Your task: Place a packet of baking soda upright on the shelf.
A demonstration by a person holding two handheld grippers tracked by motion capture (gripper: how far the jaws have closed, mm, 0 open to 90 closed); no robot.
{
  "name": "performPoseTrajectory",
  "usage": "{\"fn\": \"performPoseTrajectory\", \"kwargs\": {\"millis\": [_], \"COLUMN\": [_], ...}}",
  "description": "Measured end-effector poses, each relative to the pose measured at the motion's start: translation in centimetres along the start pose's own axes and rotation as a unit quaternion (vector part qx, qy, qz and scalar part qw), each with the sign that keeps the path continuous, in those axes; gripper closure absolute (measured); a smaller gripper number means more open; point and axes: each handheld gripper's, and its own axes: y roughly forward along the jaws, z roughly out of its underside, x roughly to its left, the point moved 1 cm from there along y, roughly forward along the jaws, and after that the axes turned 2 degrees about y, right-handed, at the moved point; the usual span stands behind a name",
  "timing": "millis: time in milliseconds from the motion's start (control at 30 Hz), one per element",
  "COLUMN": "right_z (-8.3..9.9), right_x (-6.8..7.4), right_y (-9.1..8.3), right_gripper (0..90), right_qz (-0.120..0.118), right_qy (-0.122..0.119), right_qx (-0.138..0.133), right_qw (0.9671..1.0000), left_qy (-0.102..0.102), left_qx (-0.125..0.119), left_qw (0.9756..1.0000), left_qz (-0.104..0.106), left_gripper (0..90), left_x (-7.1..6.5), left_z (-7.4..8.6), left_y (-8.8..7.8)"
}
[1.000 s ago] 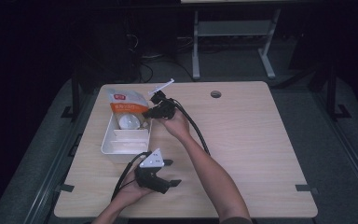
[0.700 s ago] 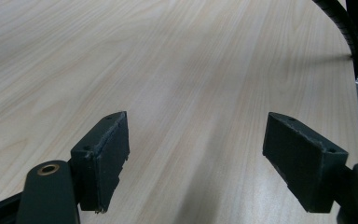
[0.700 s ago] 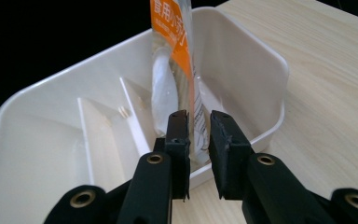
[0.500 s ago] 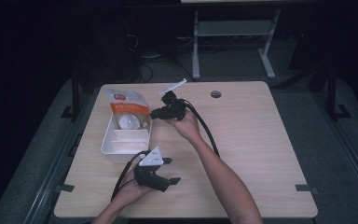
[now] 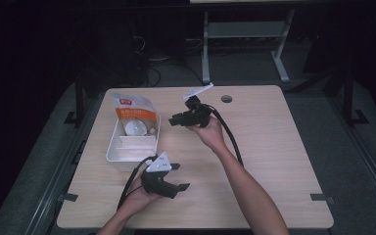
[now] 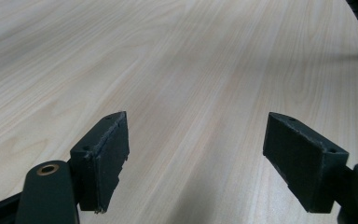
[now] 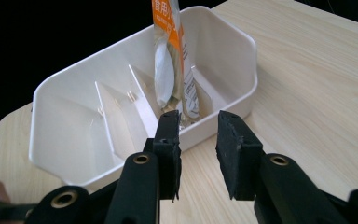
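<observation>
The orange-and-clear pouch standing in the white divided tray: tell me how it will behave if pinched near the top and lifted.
The pouch looks like thin film, so it would probably crumple and sag. It seems light, mostly flat with little showing inside. It leans on the divided tray, so a nudge would likely tip it.

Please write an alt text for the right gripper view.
The right gripper, its black jaws slightly apart and holding nothing, points at a white divided tray on a wooden table. An orange and clear packet stands upright in one compartment.
</observation>
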Motion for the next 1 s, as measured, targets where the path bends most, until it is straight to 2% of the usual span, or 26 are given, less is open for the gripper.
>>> {"fn": "performPoseTrajectory", "kwargs": {"millis": [167, 500, 733, 1000], "right_z": [0.5, 1.3, 2.1, 3.2], "right_x": [-0.3, -0.6, -0.9, -1.1], "right_y": [-1.2, -3.2, -4.7, -6.8], "right_gripper": [66.2, 59.8, 53.5, 47.8], "right_qz": [-0.003, -0.002, -0.007, 0.003], "right_qy": [0.008, 0.010, 0.023, 0.023], "right_qx": [0.000, -0.006, -0.011, -0.021], "right_qw": [1.0000, 0.9999, 0.9997, 0.9995], "left_qy": [-0.002, -0.003, -0.007, -0.010], "left_qx": [-0.002, 0.001, -0.001, 0.001], "left_qw": [1.0000, 1.0000, 1.0000, 0.9999], "left_qz": [0.001, -0.001, -0.004, -0.007], "left_gripper": [21.8, 21.7, 21.7, 21.8], "left_x": [-0.1, -0.1, 0.0, 0.2], "left_z": [-0.2, -0.4, -0.4, -0.3], "left_y": [0.1, 0.6, 0.6, 0.6]}}
